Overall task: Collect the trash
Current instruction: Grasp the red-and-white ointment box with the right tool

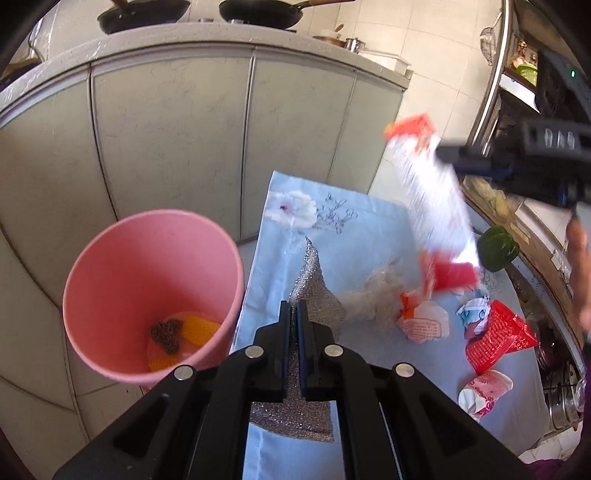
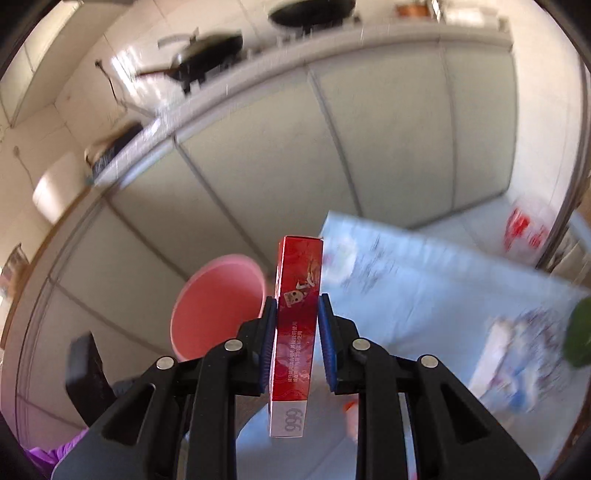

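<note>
My left gripper (image 1: 293,310) is shut on a silver scouring cloth (image 1: 308,291), held just above the blue floral tablecloth (image 1: 351,229), to the right of the pink bin (image 1: 147,291). The bin holds orange and brown scraps. My right gripper (image 2: 297,306) is shut on a red and white carton (image 2: 297,325) and holds it in the air; the carton (image 1: 436,199) shows blurred in the left wrist view, above the cloth. The pink bin (image 2: 214,302) lies ahead and left of it. Crumpled wrappers (image 1: 424,321) and a red packet (image 1: 495,336) lie on the cloth.
A green pepper (image 1: 496,247) sits at the cloth's right edge. Grey cabinet doors (image 1: 166,147) stand behind the bin, with black pans (image 1: 258,13) on the counter above. A metal rack (image 1: 491,85) stands at right.
</note>
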{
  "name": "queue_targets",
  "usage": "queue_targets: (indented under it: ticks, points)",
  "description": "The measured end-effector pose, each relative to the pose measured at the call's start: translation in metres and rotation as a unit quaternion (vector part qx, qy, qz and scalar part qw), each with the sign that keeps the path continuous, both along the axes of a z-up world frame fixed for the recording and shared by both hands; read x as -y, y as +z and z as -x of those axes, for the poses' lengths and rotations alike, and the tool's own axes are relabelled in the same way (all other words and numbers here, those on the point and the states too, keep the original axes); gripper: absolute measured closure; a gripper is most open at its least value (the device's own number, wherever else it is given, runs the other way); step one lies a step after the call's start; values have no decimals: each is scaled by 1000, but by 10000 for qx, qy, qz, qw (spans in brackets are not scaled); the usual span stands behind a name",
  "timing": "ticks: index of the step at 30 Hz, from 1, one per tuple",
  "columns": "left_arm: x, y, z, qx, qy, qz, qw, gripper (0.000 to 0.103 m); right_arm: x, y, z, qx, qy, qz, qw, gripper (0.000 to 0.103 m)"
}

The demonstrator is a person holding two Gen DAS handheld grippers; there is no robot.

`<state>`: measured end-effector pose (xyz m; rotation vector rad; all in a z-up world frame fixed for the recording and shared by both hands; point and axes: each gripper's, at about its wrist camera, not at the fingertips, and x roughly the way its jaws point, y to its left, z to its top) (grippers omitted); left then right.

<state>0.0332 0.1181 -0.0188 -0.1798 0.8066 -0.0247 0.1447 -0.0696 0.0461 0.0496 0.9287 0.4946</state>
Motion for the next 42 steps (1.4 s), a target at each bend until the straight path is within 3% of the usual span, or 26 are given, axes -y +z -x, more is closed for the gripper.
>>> queue_targets:
  ticks: [3,8,10,14,16,20,24,27,31,34,36,38,42]
  points:
    - [-2,-8,6,-111,50,32,9999,100,-16,-54,-5,-794,208,82,9966,80]
    - [-7,-20,13,-273,106,140,9995,100,-34,-100,-13,-1229,278,512,9907,80]
    - [-8,-24,13,-331,143,176,9992,100,-30,-104,-16,-1195,150,805,9895,82]
    - [-9,-33,12,-455,52,316,9984,98,-19,-90,-8,-691,-131,1598,9846,83]
    - [-8,-36,10,-496,3,411,9979,98,-9,-86,-7,-627,-276,1732,9825,83]
    - [-9,-47,3,-823,-19,707,9941,83,6,-87,-5,-776,-278,1349,9874,83]
    - [-5,-55,2,-996,-71,620,9931,76,0,-86,1,-966,-96,797,9921,83]
    - [0,-61,-1,-1082,-101,453,9930,74,-6,-93,6,-1082,-36,746,9913,63]
    - [10,-67,-5,-1052,-149,104,9943,73,-12,-109,9,-1178,-56,939,9886,57]
    - [12,-67,-4,-989,-168,-57,9949,73,-16,-126,13,-1254,-49,1118,9858,57]
    - [15,-67,-3,-928,-193,-196,9953,79,-19,-131,17,-1115,-14,1257,9858,56]
    - [13,-65,-2,-874,-119,-234,9958,96,-25,-133,22,-889,22,1424,9858,56]
    - [0,-58,1,-814,-52,243,9964,98,-23,-133,25,-761,-5,1369,9877,63]
